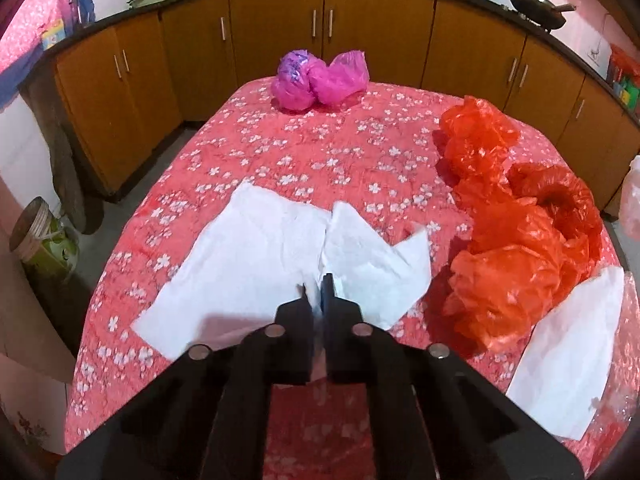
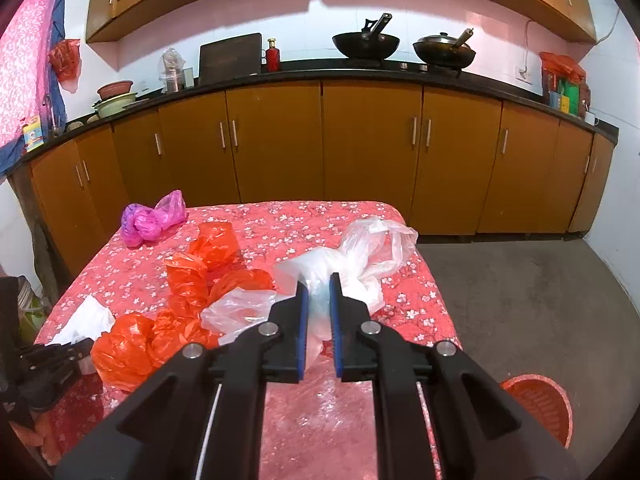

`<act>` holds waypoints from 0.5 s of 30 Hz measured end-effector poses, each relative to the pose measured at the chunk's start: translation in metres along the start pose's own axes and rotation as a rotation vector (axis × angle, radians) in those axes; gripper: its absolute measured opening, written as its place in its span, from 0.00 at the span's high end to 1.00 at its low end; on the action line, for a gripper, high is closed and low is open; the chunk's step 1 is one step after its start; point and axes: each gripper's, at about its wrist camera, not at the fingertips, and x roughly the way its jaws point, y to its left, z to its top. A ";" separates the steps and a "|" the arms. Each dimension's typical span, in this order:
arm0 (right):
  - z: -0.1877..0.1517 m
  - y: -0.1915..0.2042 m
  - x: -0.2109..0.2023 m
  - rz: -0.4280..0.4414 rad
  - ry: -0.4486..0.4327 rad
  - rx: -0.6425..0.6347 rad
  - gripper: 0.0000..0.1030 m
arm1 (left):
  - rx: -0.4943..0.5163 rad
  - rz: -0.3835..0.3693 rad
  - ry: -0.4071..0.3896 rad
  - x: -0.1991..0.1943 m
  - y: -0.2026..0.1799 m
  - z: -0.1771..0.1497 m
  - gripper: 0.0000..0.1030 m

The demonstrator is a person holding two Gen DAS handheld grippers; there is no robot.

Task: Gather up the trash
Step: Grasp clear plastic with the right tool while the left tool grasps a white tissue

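- Brown cupboards (image 1: 276, 28) under a dark worktop curve round the back of the kitchen, and in front of them stands the bench (image 1: 320, 148), covered in a red cloth with small white flowers.
- From the left wrist camera: the left gripper (image 1: 316, 288) is pinched tight on the near edge of a white paper sheet (image 1: 248, 252), which lies crumpled and partly lifted on the near half of the bench.
- A second white paper (image 1: 572, 360) lies flat at the right edge of that view, touching a heap of orange plastic bags (image 1: 516, 256).
- A knotted pink bag (image 1: 320, 80) sits alone at the far edge of the bench, well apart from the rest.
- On the floor to the left stands a green container (image 1: 44, 248).
- From the right wrist camera: the right gripper (image 2: 319, 300) is nearly closed, with a clear plastic bag (image 2: 360, 256) clamped between its blue pads (image 2: 303, 332); the bag trails away over the right side of the bench.
- Just left of it the orange plastic bags (image 2: 188, 280) spread toward the near left corner, where the left gripper (image 2: 68, 350) shows dark beside the white paper sheet (image 2: 86, 318).
- The pink bag (image 2: 152, 220) is at the far left corner.
- On the floor at lower right is a red basket (image 2: 540, 404).
- Two woks (image 2: 366, 46) stand on the worktop behind.
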 end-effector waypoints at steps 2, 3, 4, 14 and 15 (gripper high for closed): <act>0.001 -0.001 -0.003 0.003 -0.005 0.000 0.89 | 0.010 -0.004 -0.029 -0.006 -0.001 0.002 0.99; 0.002 -0.001 -0.004 0.004 -0.008 0.001 0.89 | 0.012 -0.007 -0.047 -0.010 -0.001 0.004 0.99; 0.002 -0.002 -0.005 0.005 -0.011 0.003 0.89 | 0.015 -0.011 -0.071 -0.016 -0.001 0.006 0.99; 0.006 -0.009 -0.022 0.022 -0.037 0.034 0.89 | -0.001 -0.044 -0.213 -0.064 -0.004 0.034 0.99; 0.007 -0.008 -0.024 0.022 -0.039 0.037 0.89 | -0.001 -0.045 -0.222 -0.067 -0.006 0.035 0.99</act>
